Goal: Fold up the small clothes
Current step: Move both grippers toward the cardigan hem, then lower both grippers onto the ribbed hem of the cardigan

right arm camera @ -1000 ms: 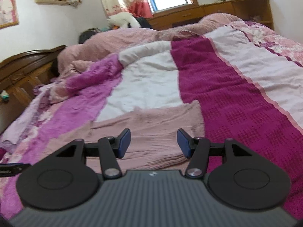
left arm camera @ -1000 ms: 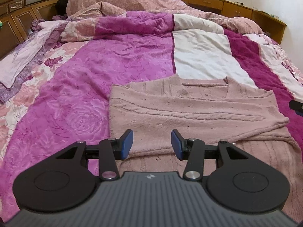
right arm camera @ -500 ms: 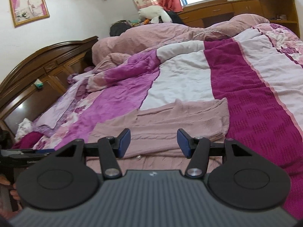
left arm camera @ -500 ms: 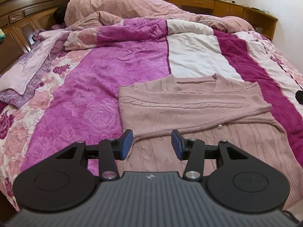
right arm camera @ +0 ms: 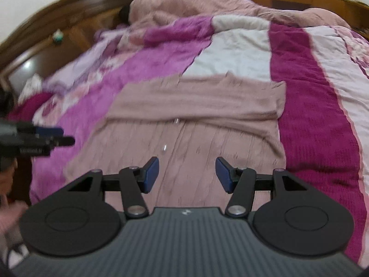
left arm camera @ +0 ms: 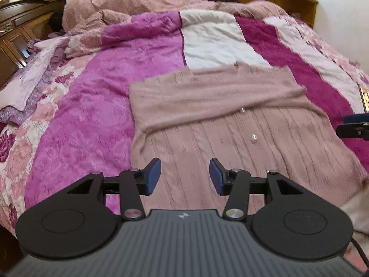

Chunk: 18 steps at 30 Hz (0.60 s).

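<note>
Pink knit cardigan (left arm camera: 230, 124) lies flat on the bedspread (left arm camera: 96, 106), centre of both frames, front up, with its far part already crossed over in a band across the upper middle; two small buttons (left arm camera: 253, 136) show just below that band. We hold both tools above the near hem: left gripper (left arm camera: 184, 176) low centre in its own view, jaws wide with nothing between them; right gripper (right arm camera: 187, 176) likewise wide and empty over the lower right part of the garment. Each tool tip shows at the other view's edge. We judge the step in hand is taking the hem corners for the next fold upward. To do it well, we'd go for the two bottom corners rather than mid-hem, close on both knit layers together, lift evenly so the hem stays straight, and lay it square on the folded band. The knit looks soft and stretchy, so a one-sided pull would skew it. Both views are motion-blurred, so the exact hem edge is hard to place. Further out: a lilac cloth (left arm camera: 30, 85) at far left, wooden headboard (left arm camera: 16, 30) upper left, heaped quilt (left arm camera: 143, 7) at top.
</note>
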Each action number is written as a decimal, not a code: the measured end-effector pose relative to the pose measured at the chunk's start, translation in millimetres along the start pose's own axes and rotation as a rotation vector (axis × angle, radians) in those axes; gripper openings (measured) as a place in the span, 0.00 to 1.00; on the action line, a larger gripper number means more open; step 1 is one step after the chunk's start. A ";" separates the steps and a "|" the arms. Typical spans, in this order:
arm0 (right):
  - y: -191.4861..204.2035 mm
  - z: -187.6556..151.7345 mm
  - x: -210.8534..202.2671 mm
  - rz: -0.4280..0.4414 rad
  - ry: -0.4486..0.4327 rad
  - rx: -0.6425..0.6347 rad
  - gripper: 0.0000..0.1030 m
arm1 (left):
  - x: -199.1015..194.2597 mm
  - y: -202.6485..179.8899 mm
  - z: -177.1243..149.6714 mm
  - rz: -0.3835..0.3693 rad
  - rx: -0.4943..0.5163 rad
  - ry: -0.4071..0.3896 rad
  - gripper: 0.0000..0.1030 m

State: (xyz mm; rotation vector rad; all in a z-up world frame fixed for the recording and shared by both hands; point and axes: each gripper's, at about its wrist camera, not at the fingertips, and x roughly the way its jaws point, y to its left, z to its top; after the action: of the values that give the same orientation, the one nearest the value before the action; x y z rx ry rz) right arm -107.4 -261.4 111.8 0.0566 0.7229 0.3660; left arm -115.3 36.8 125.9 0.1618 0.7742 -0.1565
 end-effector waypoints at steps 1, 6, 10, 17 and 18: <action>3.4 -4.0 -0.1 0.000 0.016 -0.022 0.55 | -1.1 -1.6 -4.4 -0.008 0.007 0.010 0.53; 15.9 -22.6 2.8 0.019 0.118 -0.115 0.55 | -0.1 -9.3 -23.2 -0.052 0.061 0.066 0.53; 22.2 -37.8 6.3 0.028 0.195 -0.177 0.55 | 4.2 -20.8 -36.5 -0.072 0.140 0.100 0.54; 36.0 -56.4 12.9 0.037 0.317 -0.292 0.55 | 13.9 -33.5 -49.7 -0.190 0.224 0.198 0.59; 38.3 -57.9 13.7 0.040 0.328 -0.305 0.55 | 15.7 -35.1 -51.0 -0.192 0.241 0.209 0.60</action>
State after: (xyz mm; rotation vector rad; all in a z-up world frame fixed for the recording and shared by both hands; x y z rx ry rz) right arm -147.7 -225.2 66.3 -0.2836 0.9831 0.5278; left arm -146.0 11.6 75.9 0.3358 0.9781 -0.4203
